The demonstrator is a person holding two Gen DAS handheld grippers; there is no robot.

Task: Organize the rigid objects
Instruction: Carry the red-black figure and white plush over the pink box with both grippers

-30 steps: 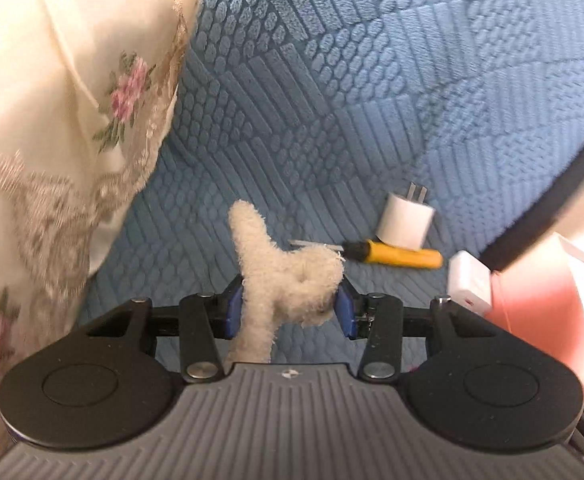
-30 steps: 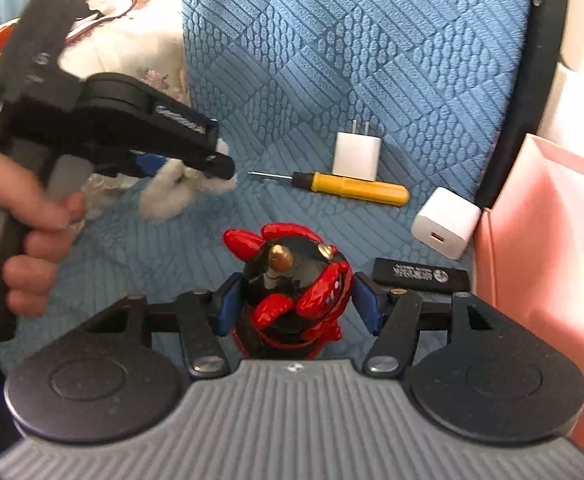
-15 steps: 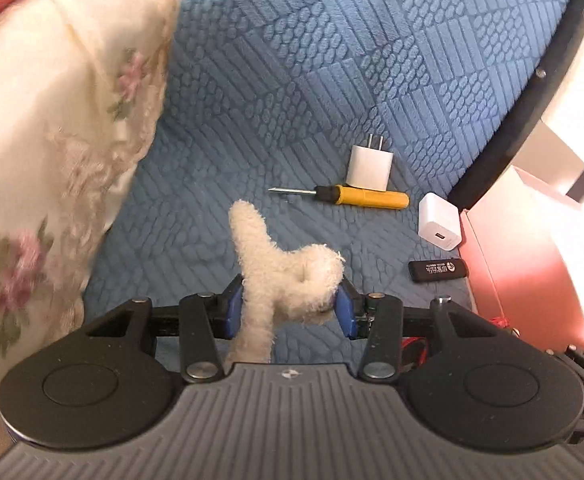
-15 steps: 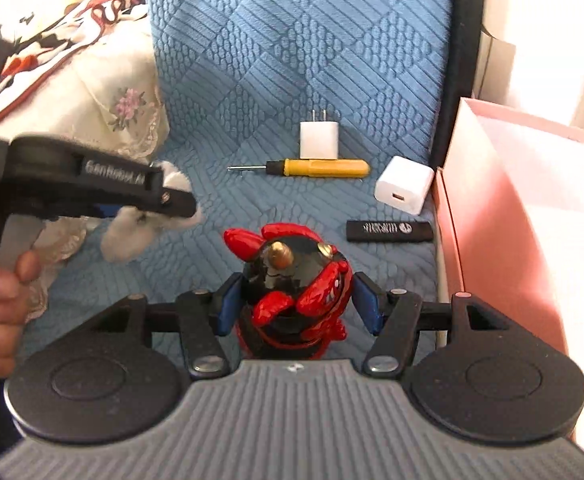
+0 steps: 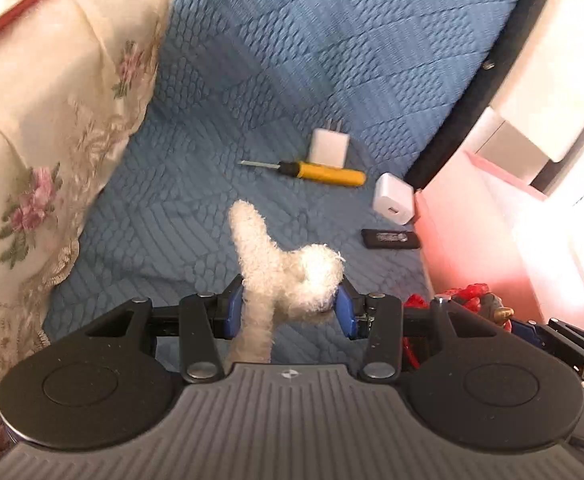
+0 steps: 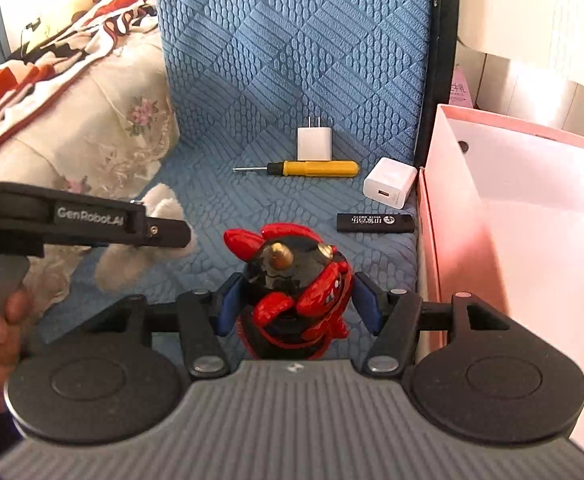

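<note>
Left gripper (image 5: 288, 310) clamped on a white plush toy (image 5: 288, 276), lifted off the blue quilted mattress (image 5: 332, 60). Right gripper (image 6: 298, 306) clenched on a red-and-black figurine (image 6: 298, 292), near the mattress's right edge, just beside the pink box (image 6: 532, 240); likely bound for it. Still lying near that edge: yellow screwdriver (image 6: 312, 168), two white chargers (image 6: 314, 142) (image 6: 390, 188), black USB stick (image 6: 376, 222). Path to box looks clear; floral blanket (image 5: 52, 120) bunched along left edge.

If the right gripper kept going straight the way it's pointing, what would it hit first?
Probably the blue quilted cover, just short of the yellow screwdriver; depth is unclear. The right gripper holds a red-and-black figure.
</note>
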